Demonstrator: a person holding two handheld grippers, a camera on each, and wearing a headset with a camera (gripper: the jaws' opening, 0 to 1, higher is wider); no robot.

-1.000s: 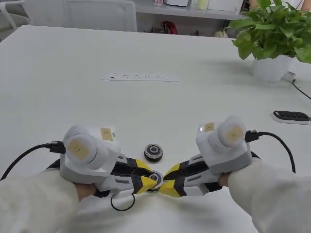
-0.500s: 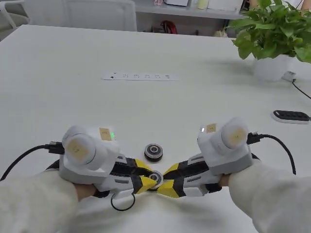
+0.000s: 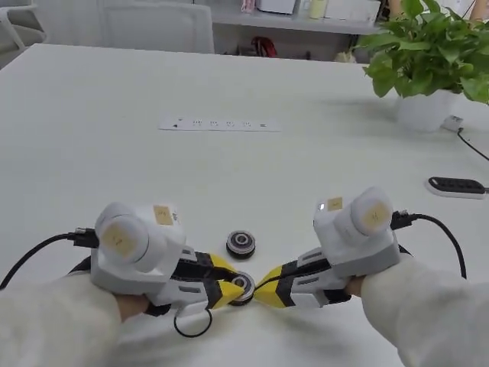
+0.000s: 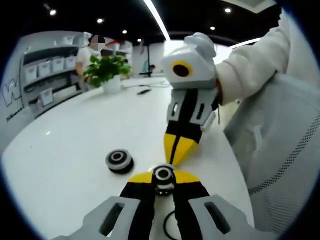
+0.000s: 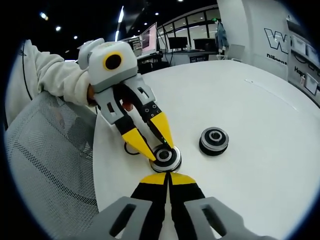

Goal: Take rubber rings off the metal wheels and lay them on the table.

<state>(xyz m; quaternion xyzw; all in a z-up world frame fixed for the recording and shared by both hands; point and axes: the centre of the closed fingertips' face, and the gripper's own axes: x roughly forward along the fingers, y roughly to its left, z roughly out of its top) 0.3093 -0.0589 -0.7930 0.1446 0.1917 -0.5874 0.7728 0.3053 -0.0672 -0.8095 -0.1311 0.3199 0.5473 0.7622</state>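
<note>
White counter (image 3: 114, 153) fills most of the head view. Near its front edge the left claw (image 3: 233, 284) pinches a small metal wheel (image 3: 244, 284) between its yellow tips. The right claw (image 3: 266, 287) points at that wheel from the other side, its tips pressed together and reaching the rim. A second wheel (image 3: 241, 245), with its dark rubber band on, lies flat just behind them. A thin black ring (image 3: 191, 324) lies on the counter under the left claw's body. Farther back are a white power strip (image 3: 220, 123), a potted plant (image 3: 432, 53) and a flat black device (image 3: 458, 184).

In the left gripper view, the left claw (image 4: 164, 181) grips the metal wheel (image 4: 164, 174) from both sides. The right claw (image 4: 176, 150) comes down from above, closed, its point touching the wheel's top. The second wheel (image 4: 120, 161) sits apart to the left, and the black ring (image 4: 167, 227) shows between the jaw bases.

In the right gripper view, the right claw (image 5: 168, 178) is closed to a slit just short of the metal wheel (image 5: 166, 157); I cannot tell if anything thin is caught in it. The left claw (image 5: 161, 151) clamps the wheel from beyond. The second wheel (image 5: 214, 141) rests to the right, and the black ring (image 5: 131, 148) lies beside the left claw.
</note>
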